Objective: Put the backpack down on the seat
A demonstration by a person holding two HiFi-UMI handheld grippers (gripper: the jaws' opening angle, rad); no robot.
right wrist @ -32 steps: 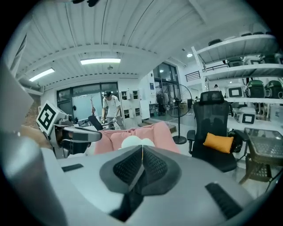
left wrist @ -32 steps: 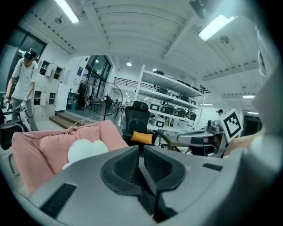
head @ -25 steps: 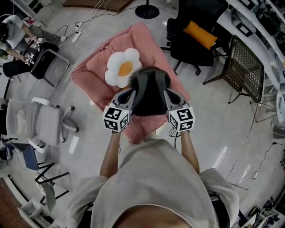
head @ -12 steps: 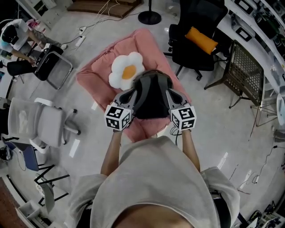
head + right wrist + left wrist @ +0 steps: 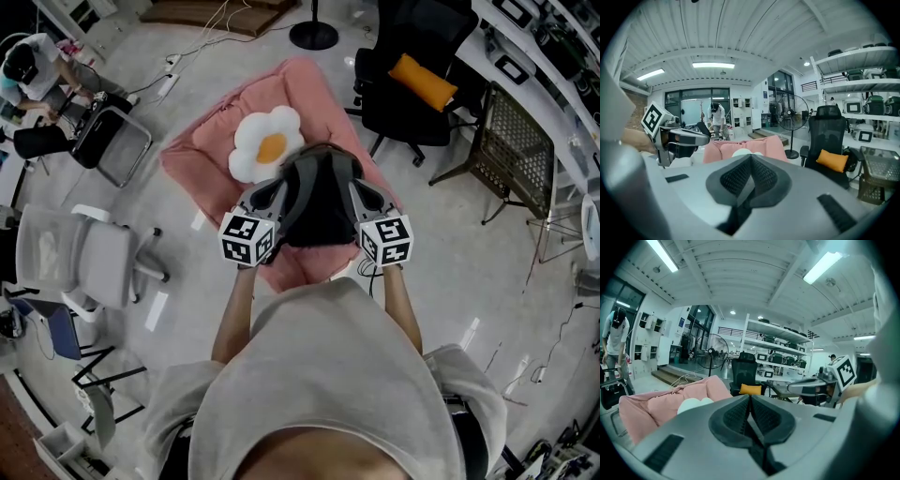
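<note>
In the head view a dark grey and black backpack (image 5: 319, 202) hangs between my two grippers, over the near part of the pink cushion seat (image 5: 211, 155). My left gripper (image 5: 274, 195) meets the backpack's left side and my right gripper (image 5: 361, 195) meets its right side. Both are shut. In the left gripper view the left gripper (image 5: 750, 401) has its pads pressed together, and so does the right gripper (image 5: 751, 161) in the right gripper view. The pinched part of the backpack is hidden below the jaws. The pink seat (image 5: 656, 404) lies ahead and below.
A white flower-shaped pillow with a yellow centre (image 5: 267, 145) lies on the seat. A black office chair with an orange cushion (image 5: 417, 80) stands at the right, a wire basket (image 5: 516, 141) beyond it. A grey office chair (image 5: 80, 253) and a folding chair (image 5: 112, 145) stand at the left.
Both grippers and the backpack keep almost the same place over the seat. Only the head view has shifted a little.
</note>
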